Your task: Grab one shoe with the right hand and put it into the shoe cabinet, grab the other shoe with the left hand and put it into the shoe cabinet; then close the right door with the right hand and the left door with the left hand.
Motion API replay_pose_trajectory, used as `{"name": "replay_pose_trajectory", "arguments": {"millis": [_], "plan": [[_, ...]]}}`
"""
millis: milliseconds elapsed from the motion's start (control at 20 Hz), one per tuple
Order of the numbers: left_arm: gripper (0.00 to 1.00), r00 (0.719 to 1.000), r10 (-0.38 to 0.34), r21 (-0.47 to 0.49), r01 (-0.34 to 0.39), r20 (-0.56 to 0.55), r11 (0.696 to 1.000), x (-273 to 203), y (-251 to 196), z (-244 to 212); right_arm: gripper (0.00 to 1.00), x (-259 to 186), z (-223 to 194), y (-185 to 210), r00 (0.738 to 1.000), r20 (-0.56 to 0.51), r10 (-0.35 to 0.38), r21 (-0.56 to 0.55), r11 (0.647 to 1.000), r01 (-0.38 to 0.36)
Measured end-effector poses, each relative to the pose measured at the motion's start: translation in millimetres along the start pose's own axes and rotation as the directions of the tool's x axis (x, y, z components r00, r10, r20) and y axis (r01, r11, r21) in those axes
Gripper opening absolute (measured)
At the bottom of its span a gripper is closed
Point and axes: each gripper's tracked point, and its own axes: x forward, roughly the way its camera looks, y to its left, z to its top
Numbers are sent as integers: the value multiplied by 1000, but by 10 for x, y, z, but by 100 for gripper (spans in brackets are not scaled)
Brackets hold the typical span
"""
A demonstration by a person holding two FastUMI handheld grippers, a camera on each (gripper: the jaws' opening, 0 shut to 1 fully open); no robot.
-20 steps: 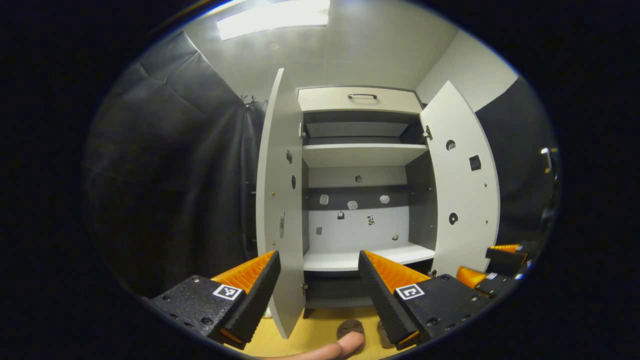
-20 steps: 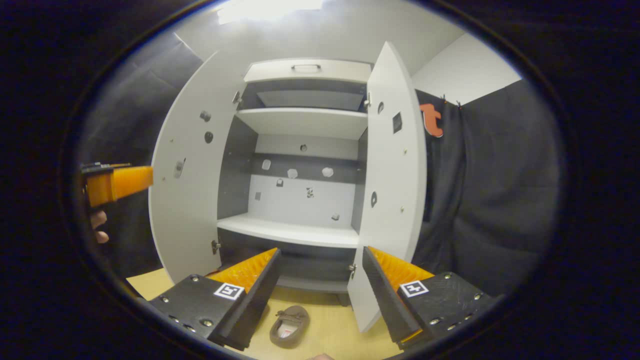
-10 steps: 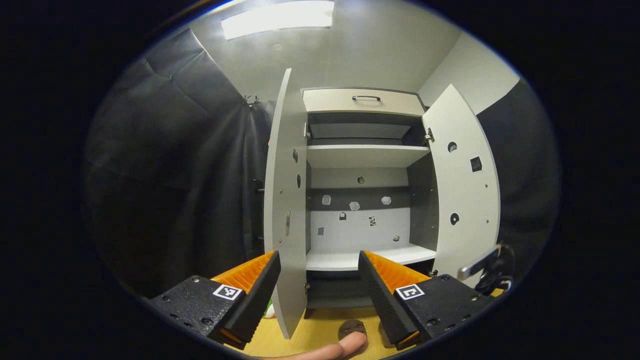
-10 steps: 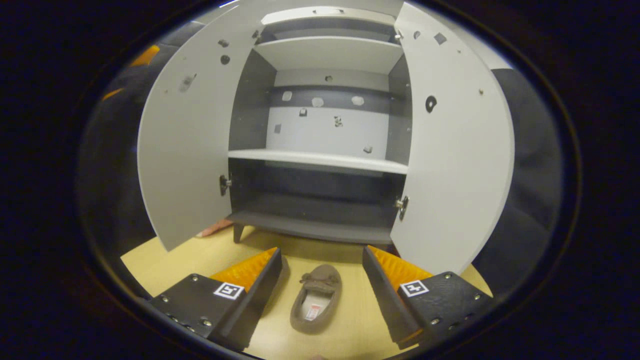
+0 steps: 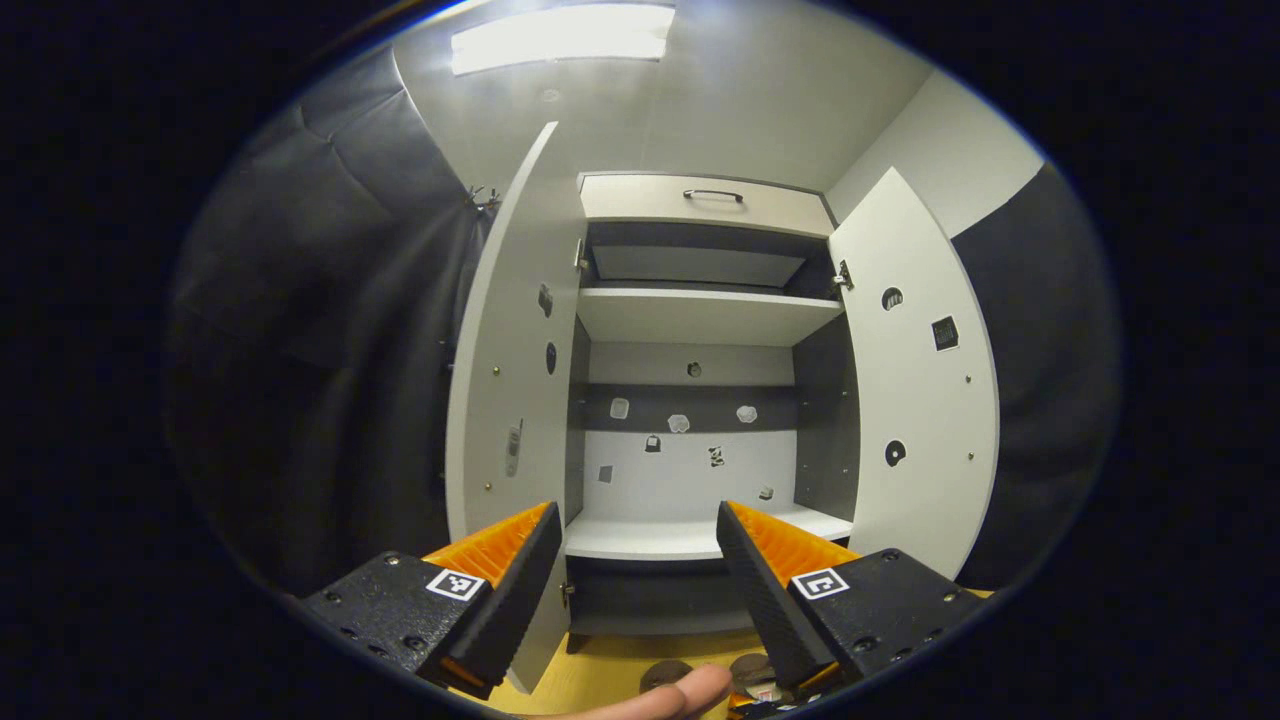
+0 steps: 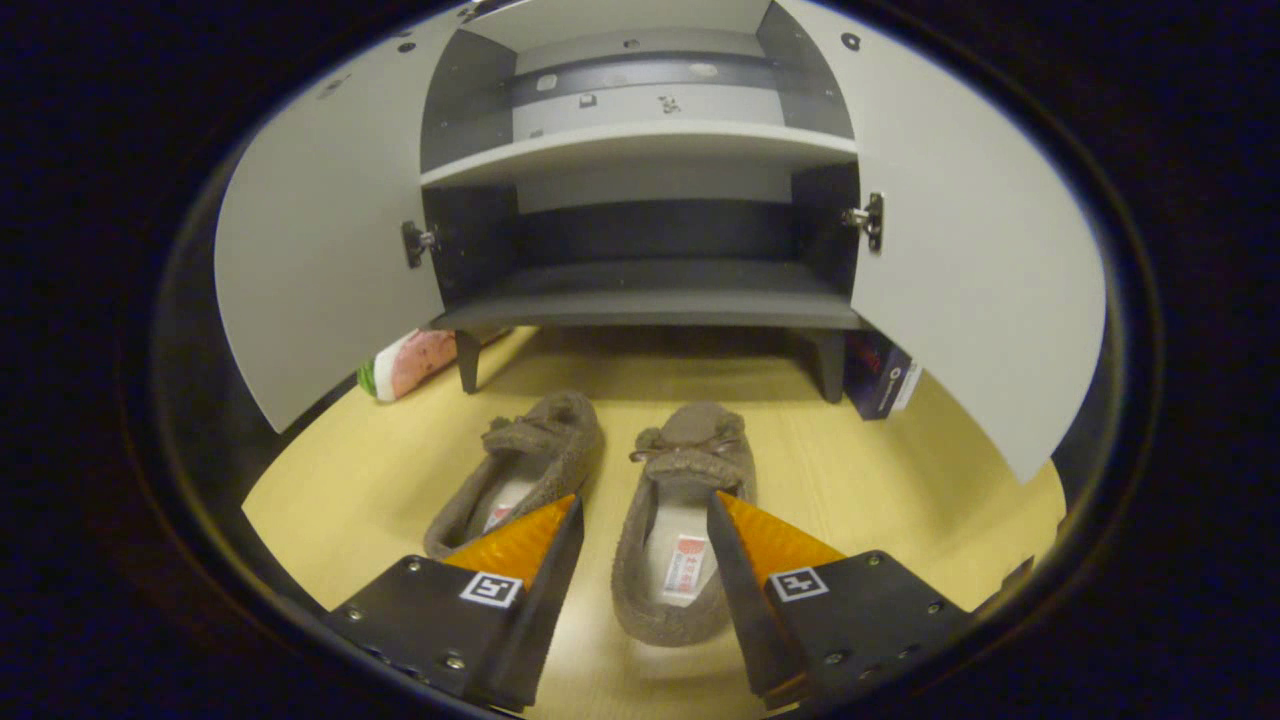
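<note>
Two brown fuzzy slippers lie side by side on the wooden floor in front of the shoe cabinet (image 6: 650, 300), toes toward it. In the right gripper view, my right gripper (image 6: 643, 500) is open and points down, its fingers on either side of the right shoe (image 6: 680, 470), not pressing on it. The left shoe (image 6: 525, 455) lies just beyond the left finger. Both white doors, left door (image 6: 320, 250) and right door (image 6: 970, 280), stand wide open. My left gripper (image 5: 637, 510) is open and empty, held up facing the cabinet's shelves (image 5: 700, 315). The shoes' toes (image 5: 665, 675) peek in below it.
A pink-and-green item (image 6: 410, 362) lies by the cabinet's left leg and a dark box (image 6: 880, 375) stands by the right leg. Black cloth walls flank the cabinet. A fingertip (image 5: 690, 695) shows at the bottom of the left gripper view.
My right gripper has tipped down and dropped toward the floor, so both shoes now lie close under it. The left gripper has drifted a little sideways, still open.
</note>
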Motion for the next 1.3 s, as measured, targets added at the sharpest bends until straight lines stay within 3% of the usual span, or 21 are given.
{"name": "replay_pose_trajectory", "arguments": {"millis": [150, 300, 350, 500, 550, 650, 700, 750, 950, 1050, 1200, 1300], "plan": [[94, 1000, -3, -24, 2, -15, 1000, 243, -1, -179, 75, 191, -42, 64, 999, -18, 35, 17, 999, -34], [96, 999, 9, -43, -10, -35, 999, 468, 89, -417, 70, 380, -58, -17, 999, -34, -31, -31, 999, 30], [96, 999, 8, -53, -10, -49, 999, 534, 121, -512, 52, 466, -100, -29, 998, -52, -37, -32, 999, 35], [96, 998, 19, -34, -21, -68, 999, 737, 223, -668, 44, 581, -73, -75, 997, -60, -53, -13, 999, 52], [96, 997, 25, -18, -26, -67, 999, 816, 254, -690, 30, 581, -53, -61, 997, -59, -44, -5, 999, 44], [96, 994, 1, -9, -2, -112, 1000, 862, 220, -834, 29, 753, -116, -69, 997, -60, -48, -1, 999, 49], [96, 993, -16, -11, 15, -120, 1000, 899, 195, -848, 28, 630, -48, -69, 998, -48, -39, 34, 999, 40], [96, 992, -28, -6, 27, -123, 1000, 912, 182, -851, 4, 673, -70, -45, 999, -42, -26, 46, 999, 28], [96, 996, -47, 10, 48, -81, 999, 894, 144, -775, 4, 595, 32, -28, 999, 23, 46, 23, 999, -47], [96, 994, -77, 22, 78, -75, 997, 879, 62, -770, 5, 483, 204, -60, 995, 85, 44, 20, 999, -46], [96, 986, -136, 34, 140, -92, 990, 880, -56, -826, 4, 256, 477, 85, 979, 164, 118, 37, 991, -126], [96, 985, -139, 29, 142, -99, 989, 901, -54, -840, 4, 100, 713, 90, 969, 215, 120, 15, 992, -126]]}}
